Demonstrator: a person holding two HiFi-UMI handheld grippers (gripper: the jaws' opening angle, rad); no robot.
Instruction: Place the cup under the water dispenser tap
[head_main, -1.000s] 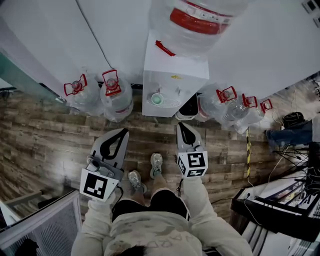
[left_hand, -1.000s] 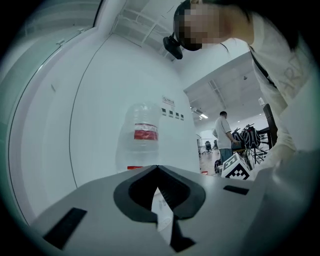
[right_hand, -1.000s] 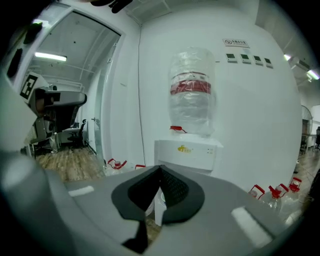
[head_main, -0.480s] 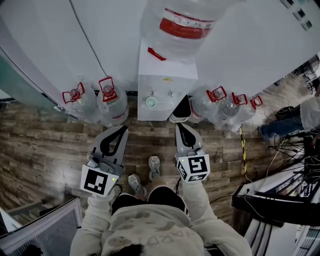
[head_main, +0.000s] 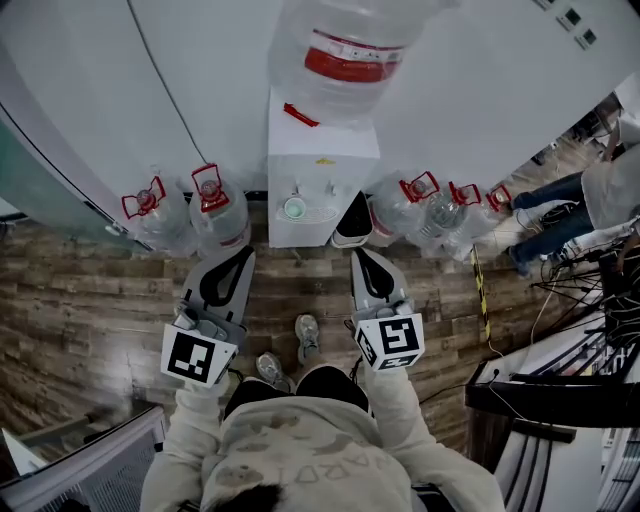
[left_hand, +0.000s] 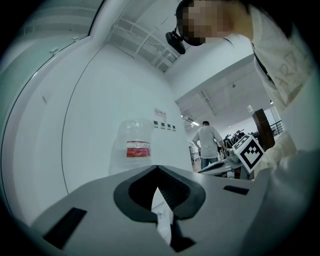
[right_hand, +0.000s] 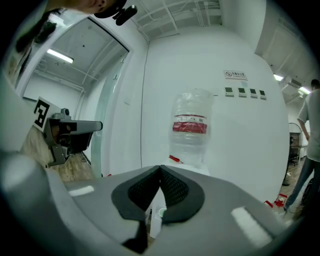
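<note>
Cup (head_main: 294, 208): small, pale green, round open rim seen from above — upright.
Place: left end of the drip tray (head_main: 324, 213) on the white water dispenser (head_main: 322, 160), below the taps.
Left gripper (head_main: 243, 253): jaws pressed together, nothing between them.
Right gripper (head_main: 358, 253): jaws pressed together, empty — apart from the cup.

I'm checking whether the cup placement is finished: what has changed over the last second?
The head view swung, so the water dispenser sits further left in it and a bystander's legs show more at right. The left gripper and right gripper stay shut, empty, aimed at the dispenser; the cup stays on its drip tray.
</note>
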